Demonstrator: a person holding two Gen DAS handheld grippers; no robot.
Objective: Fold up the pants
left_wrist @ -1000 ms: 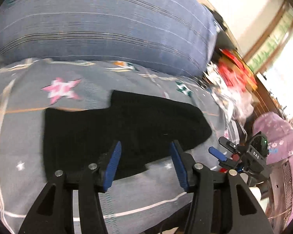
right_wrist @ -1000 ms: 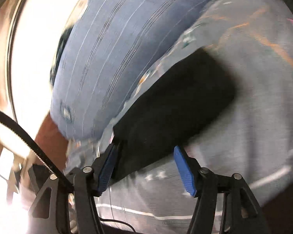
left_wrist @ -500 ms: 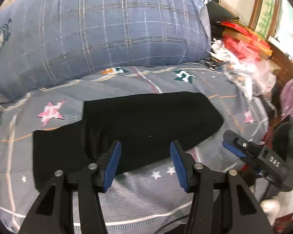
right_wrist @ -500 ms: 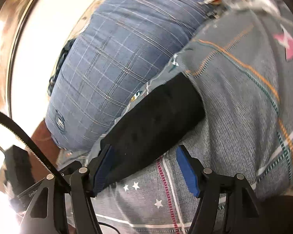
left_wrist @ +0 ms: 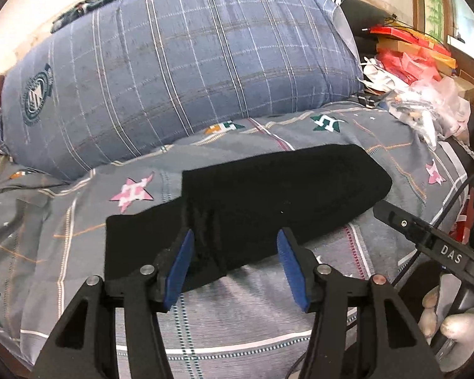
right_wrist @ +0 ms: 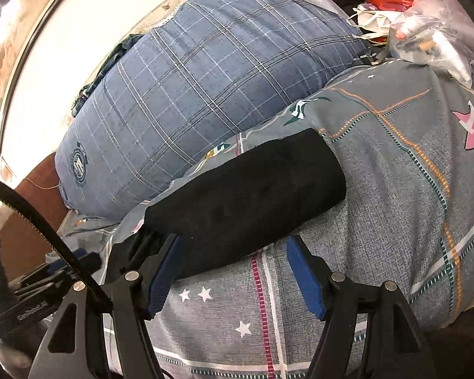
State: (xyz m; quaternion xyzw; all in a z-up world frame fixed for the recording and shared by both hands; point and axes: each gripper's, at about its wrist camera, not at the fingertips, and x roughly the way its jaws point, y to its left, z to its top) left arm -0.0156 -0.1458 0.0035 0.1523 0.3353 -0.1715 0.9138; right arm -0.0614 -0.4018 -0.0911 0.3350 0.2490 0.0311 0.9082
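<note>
The black pants (left_wrist: 268, 202) lie folded into a long bundle across the grey patterned bedsheet (left_wrist: 237, 322), with a flatter layer sticking out at the left end. My left gripper (left_wrist: 233, 259) hovers over the bundle's near edge; its jaws are opening and nothing is between the blue pads. In the right wrist view the pants (right_wrist: 246, 195) run diagonally. My right gripper (right_wrist: 233, 268) stands open just short of their near edge, gripping nothing. The right gripper's finger (left_wrist: 426, 240) shows at the right of the left wrist view.
A big blue plaid pillow (left_wrist: 180, 72) fills the back of the bed, right behind the pants. Plastic bags and red packages (left_wrist: 420, 94) are piled at the far right. The bed's near edge runs just below the grippers. A cable (left_wrist: 452, 208) hangs at the right.
Both views have rolled toward level and sharpened. The pants now sit centred and a bit farther from the pads. They lie as before, and neither gripper has taken hold of them.
</note>
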